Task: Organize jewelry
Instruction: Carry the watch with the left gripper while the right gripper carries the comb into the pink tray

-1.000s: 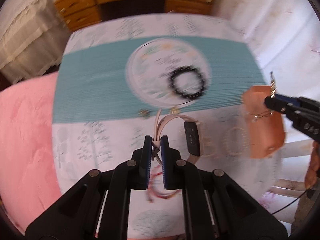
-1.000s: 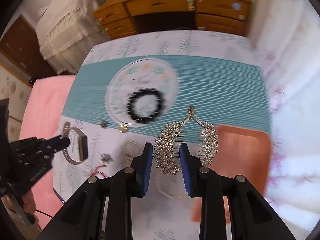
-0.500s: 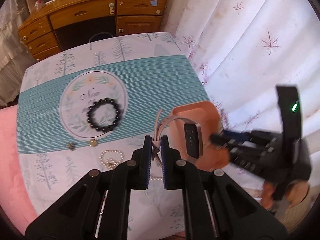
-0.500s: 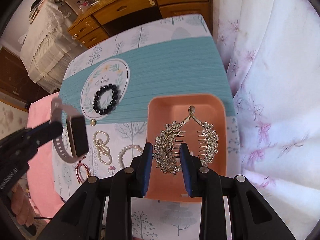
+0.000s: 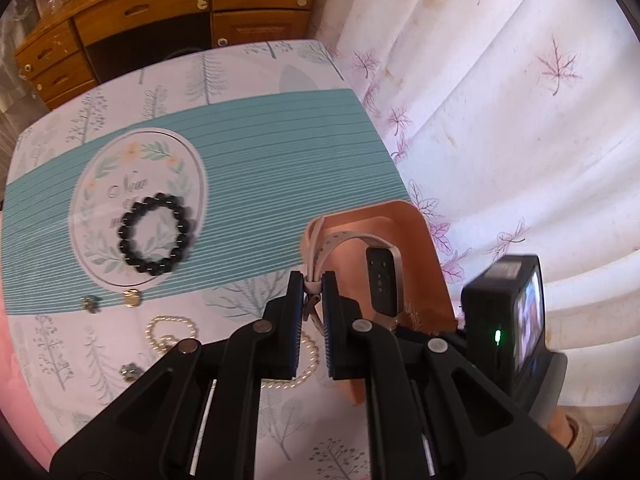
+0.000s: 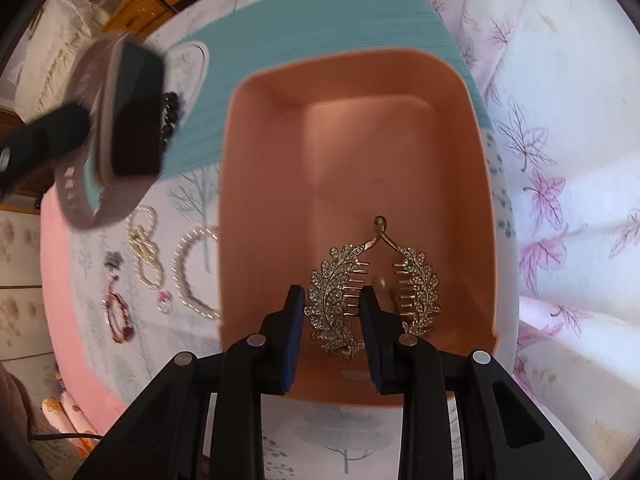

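My left gripper [image 5: 312, 284] is shut on the strap of a beige smartwatch [image 5: 382, 280], which hangs just over the near left wall of the orange tray [image 5: 420, 240]. In the right wrist view the watch [image 6: 132, 112] looms blurred at upper left, with the left gripper's finger [image 6: 44, 140] on it. My right gripper [image 6: 330, 304] is low inside the orange tray [image 6: 360, 128]. Its pads are shut on the left leaf of a gold rhinestone leaf hair comb [image 6: 416, 284], just above the tray floor.
A black bead bracelet [image 5: 154, 236] lies on the teal mat's round emblem. Pearl bracelets [image 6: 146, 248], a red cord bracelet [image 6: 116, 316], a ring [image 6: 164, 300] and small charms [image 5: 90, 304] lie left of the tray. A curtain [image 5: 520, 120] hangs right; a wooden dresser [image 5: 160, 8] stands behind.
Both grippers have moved right to the orange tray. The right one has sunk into it with the hair comb. The left one has brought the watch beside the tray's left wall.
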